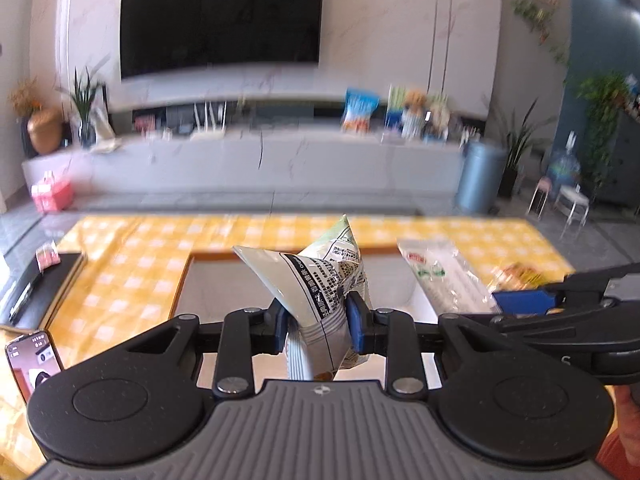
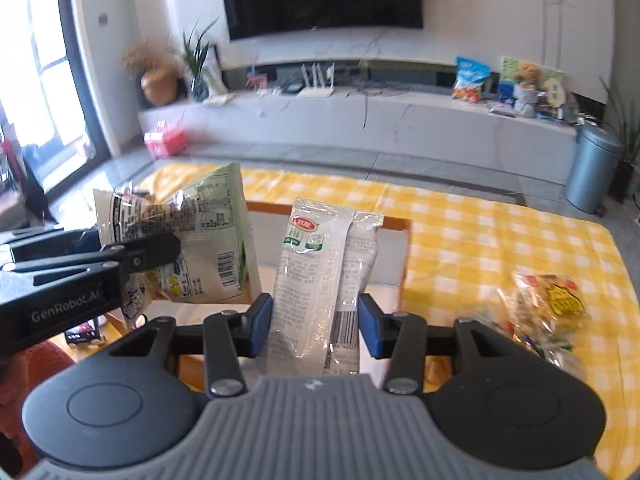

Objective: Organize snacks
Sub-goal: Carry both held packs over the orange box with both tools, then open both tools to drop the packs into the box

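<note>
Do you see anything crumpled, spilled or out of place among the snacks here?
Nothing is spilled. The green snack bag is creased where the left tool pinches it. The right tool holds a long white packet upright. A loose pile of small snacks lies on the yellow checked tablecloth beside the white box.

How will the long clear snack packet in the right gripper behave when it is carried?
The long clear snack packet probably flexes: its film is crinkled. It seems light, standing upright in the right gripper. Its glossy plastic may slip.
</note>
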`<state>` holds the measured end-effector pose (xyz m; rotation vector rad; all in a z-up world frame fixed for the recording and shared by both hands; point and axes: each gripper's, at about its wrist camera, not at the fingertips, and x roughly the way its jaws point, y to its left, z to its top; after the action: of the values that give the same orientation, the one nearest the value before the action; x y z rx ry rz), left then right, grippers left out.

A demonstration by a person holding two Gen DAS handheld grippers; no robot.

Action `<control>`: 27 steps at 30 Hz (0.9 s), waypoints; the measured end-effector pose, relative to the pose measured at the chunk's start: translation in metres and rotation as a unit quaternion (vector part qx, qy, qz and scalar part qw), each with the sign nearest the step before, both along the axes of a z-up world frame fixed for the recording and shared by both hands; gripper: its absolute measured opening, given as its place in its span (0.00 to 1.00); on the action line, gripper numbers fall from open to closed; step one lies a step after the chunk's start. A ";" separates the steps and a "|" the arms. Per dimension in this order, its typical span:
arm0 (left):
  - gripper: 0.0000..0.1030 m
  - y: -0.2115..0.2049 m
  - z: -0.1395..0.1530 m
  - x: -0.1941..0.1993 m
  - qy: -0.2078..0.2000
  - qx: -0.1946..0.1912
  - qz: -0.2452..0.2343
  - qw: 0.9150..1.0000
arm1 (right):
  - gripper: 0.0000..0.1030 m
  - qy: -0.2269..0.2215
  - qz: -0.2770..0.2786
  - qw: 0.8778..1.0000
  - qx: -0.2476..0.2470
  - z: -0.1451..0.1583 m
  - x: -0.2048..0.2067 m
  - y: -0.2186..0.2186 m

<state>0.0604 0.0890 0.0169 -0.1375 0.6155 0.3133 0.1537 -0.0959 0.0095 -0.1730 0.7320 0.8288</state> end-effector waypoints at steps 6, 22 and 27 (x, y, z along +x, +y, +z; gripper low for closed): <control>0.33 0.036 -0.027 0.022 0.075 -0.010 0.012 0.997 | 0.44 0.020 0.024 0.999 -0.038 -0.018 0.026 0.052; 0.35 0.074 -0.062 0.045 0.161 -0.018 0.018 0.987 | 0.44 0.079 0.063 0.988 -0.117 -0.079 0.060 0.146; 0.42 0.074 -0.059 0.042 0.153 -0.012 0.024 0.988 | 0.45 0.096 0.066 0.986 -0.120 -0.088 0.067 0.155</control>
<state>0.1026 0.1631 -0.0416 -0.1288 0.9207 0.3767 0.2204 0.0589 -0.0783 -0.3650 1.0110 0.8892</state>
